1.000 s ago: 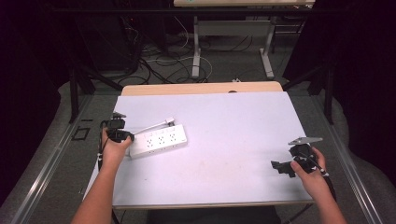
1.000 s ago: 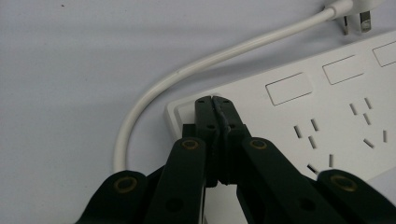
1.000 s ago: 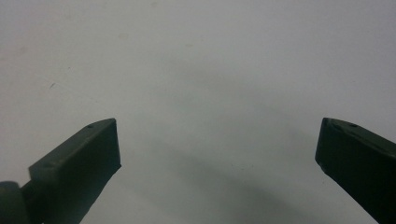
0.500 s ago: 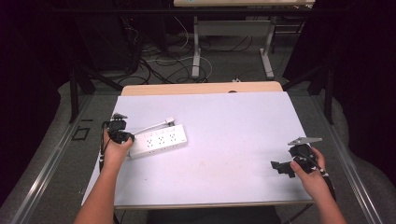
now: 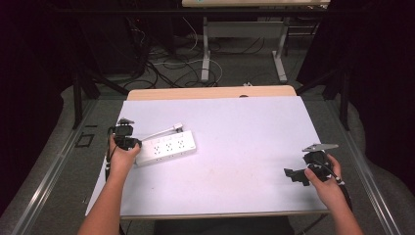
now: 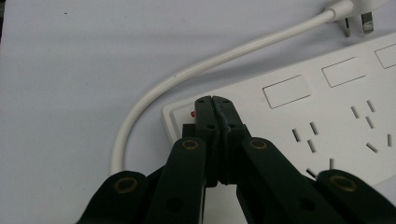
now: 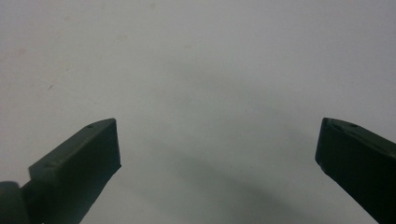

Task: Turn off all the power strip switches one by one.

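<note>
While the left tool [image 6: 215, 103] rests with its 2 jaws pressed together, nothing between them, its tips sit over the near end of the white power strip [image 6: 322, 116], right beside a small red mark on the casing. From above, the left hand [image 5: 123, 155] holds the tool low at that end of the strip [image 5: 169, 148], forearm coming straight up from the bottom edge, wrist level. Whether the tips press on the casing or hover just over it cannot be told.

Across the bench, the right tool [image 5: 293, 175] is held in the right hand [image 5: 327, 185] near the front right corner, pointing toward the middle, well apart from the strip. Its own view shows the 2 jaws [image 7: 77, 161] spread wide with bare white surface between them and nothing held.

The strip lies at an angle on the left part of the bench [image 5: 235, 127], near the left edge. Its short white cable [image 6: 187, 77] curves out of the near end and runs back beside the strip to a plug [image 6: 348, 11] lying flat just past it. Between the 2 tools the white top is open, with broad room toward the far side and the right.

The left tool's body covers the corner of the strip under it, and the strip's far end is cut off in the left tool's view. The floor past the bench is dark, with tangled cables [image 5: 161, 63] hard to make out.
</note>
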